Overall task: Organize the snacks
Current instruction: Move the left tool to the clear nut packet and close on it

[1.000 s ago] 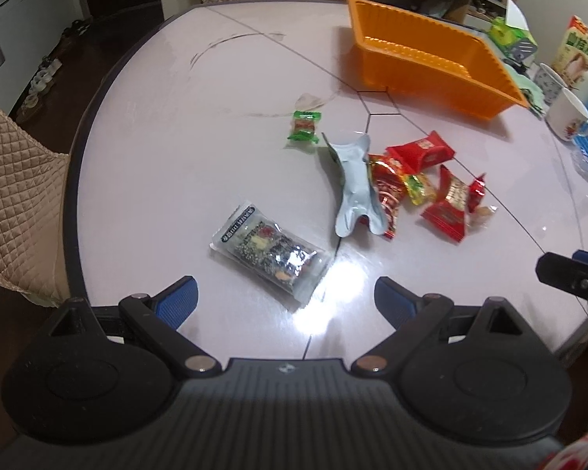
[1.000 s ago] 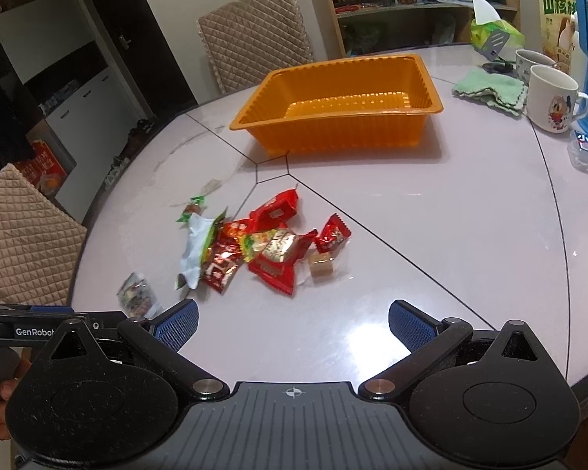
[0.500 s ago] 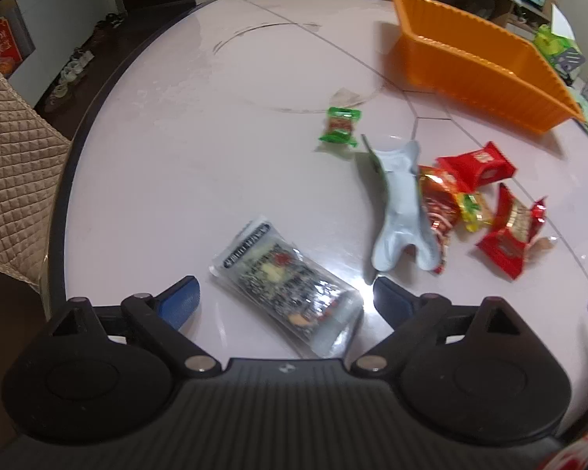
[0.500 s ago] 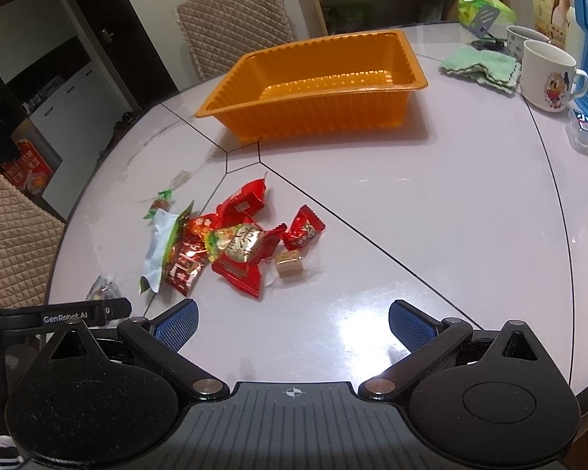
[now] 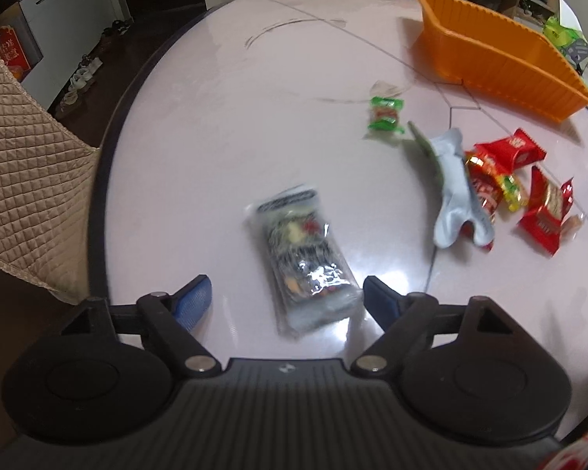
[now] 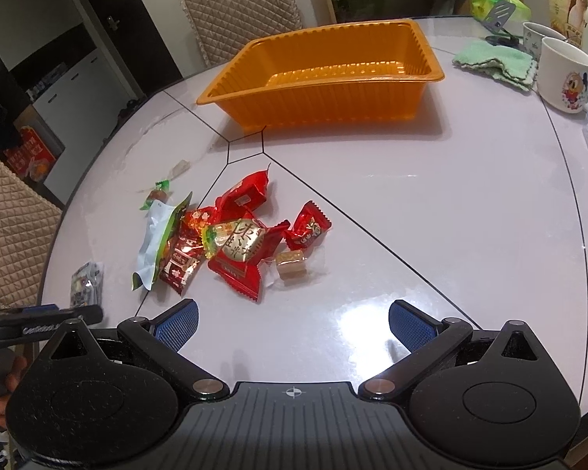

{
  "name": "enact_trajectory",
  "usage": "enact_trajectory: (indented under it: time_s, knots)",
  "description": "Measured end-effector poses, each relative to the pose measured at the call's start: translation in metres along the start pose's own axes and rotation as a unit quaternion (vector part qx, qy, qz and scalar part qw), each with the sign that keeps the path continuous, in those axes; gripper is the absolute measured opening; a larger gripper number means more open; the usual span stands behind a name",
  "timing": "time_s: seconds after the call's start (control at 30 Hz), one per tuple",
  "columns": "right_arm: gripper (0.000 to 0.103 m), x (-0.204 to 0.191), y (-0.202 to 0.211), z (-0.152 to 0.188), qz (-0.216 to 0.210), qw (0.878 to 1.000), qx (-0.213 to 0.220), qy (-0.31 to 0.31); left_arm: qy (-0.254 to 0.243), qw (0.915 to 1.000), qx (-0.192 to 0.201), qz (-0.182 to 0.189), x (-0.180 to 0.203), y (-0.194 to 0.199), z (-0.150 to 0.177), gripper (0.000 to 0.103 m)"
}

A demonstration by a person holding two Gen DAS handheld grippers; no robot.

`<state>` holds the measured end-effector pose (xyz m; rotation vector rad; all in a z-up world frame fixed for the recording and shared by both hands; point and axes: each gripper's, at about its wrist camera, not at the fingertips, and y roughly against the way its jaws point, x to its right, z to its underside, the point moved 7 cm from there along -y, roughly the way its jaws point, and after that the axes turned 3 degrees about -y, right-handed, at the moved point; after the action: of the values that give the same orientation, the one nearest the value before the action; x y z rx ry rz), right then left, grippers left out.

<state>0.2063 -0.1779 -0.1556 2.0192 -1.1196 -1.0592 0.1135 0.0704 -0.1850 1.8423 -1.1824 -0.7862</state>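
Left wrist view: the left gripper (image 5: 286,297) has just been closing, its jaws still apart around a clear snack packet (image 5: 303,260) on the table (image 5: 215,125); only the right pad looks to be touching it.

Right wrist view: the right gripper (image 6: 292,321) is spread wide and empty, near the snack pile (image 6: 231,241). The orange tray (image 6: 325,78) sits beyond.

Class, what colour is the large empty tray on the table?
Orange tray, clearest in the right wrist view.
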Motion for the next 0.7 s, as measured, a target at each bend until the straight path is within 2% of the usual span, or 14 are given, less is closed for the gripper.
enact_trajectory:
  time_s: [0.07, 0.27, 0.4, 0.57, 0.7]
  knots:
    - [0.103, 0.000, -0.002, 0.000, -0.001, 1.000, -0.002, 0.000, -0.010, 0.9999, -0.001, -0.002, -0.002, 0.002, 0.002, 0.075]
    - [0.103, 0.000, -0.005, -0.003, 0.002, 1.000, 0.002, 0.005, -0.033, 0.9991, 0.024, 0.016, 0.003, 0.006, -0.014, 0.075]
    - [0.103, 0.000, -0.005, -0.005, 0.003, 1.000, 0.009, 0.013, -0.042, 0.9988, 0.022, 0.015, 0.006, -0.005, -0.025, 0.074]
    - [0.102, 0.001, -0.005, -0.010, 0.005, 1.000, 0.019, 0.020, -0.034, 0.9992, 0.012, 0.019, 0.002, -0.016, -0.029, 0.063]
    - [0.093, 0.003, -0.008, -0.013, 0.008, 0.999, 0.022, 0.027, -0.030, 0.9990, 0.011, 0.029, 0.002, -0.018, -0.029, 0.056]
